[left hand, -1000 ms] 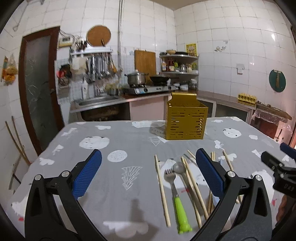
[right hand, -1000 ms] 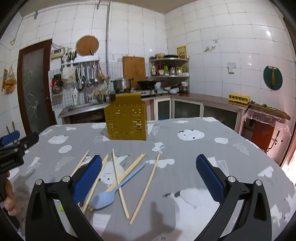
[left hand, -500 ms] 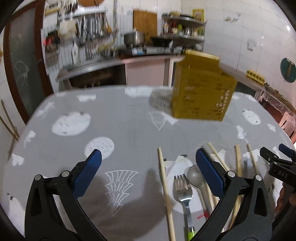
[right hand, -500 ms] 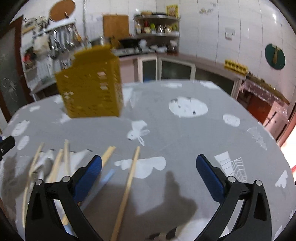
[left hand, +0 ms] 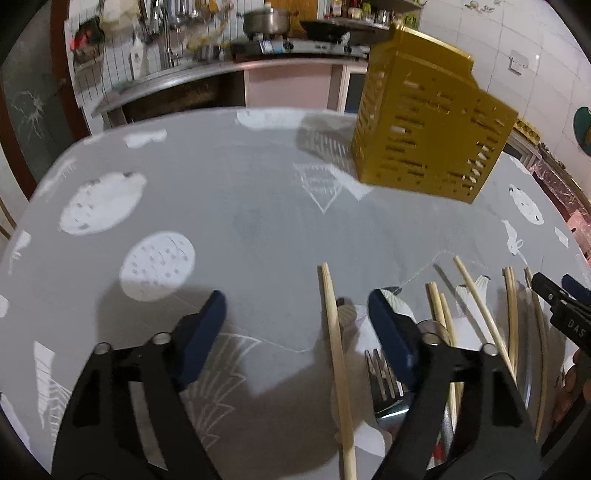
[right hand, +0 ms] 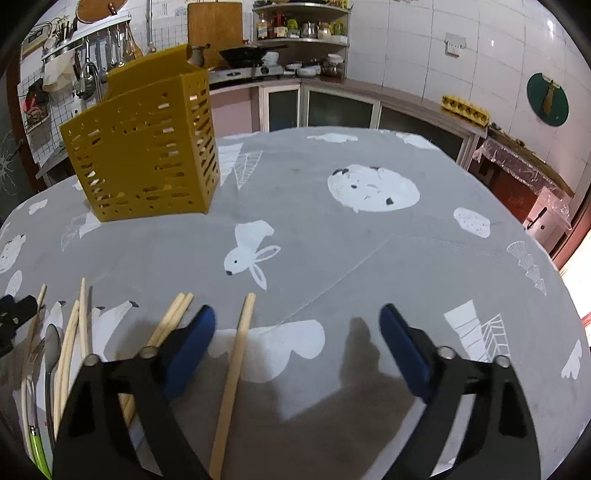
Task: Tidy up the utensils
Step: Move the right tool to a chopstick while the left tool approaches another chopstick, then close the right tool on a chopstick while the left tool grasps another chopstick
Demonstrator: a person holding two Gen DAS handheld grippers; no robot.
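A yellow perforated utensil holder (left hand: 428,129) stands upright on the grey patterned tablecloth (left hand: 221,192); it also shows in the right wrist view (right hand: 147,147). Several wooden chopsticks (left hand: 334,350) lie loose with a fork (left hand: 384,384) and a spoon. My left gripper (left hand: 295,317) is open and empty, low over the cloth, just left of one chopstick. My right gripper (right hand: 297,332) is open and empty, low over the cloth, with a single chopstick (right hand: 236,365) between its fingers. More chopsticks (right hand: 70,339) and a green-handled fork (right hand: 37,443) lie to its left.
The table's far edge (right hand: 517,206) curves round at the right. A kitchen counter with stove and pots (left hand: 266,22) stands behind the table. The tip of the right gripper shows at the right edge of the left wrist view (left hand: 565,310).
Both grippers have tilted down and dropped closer to the table and the chopsticks. Both stay open and empty.
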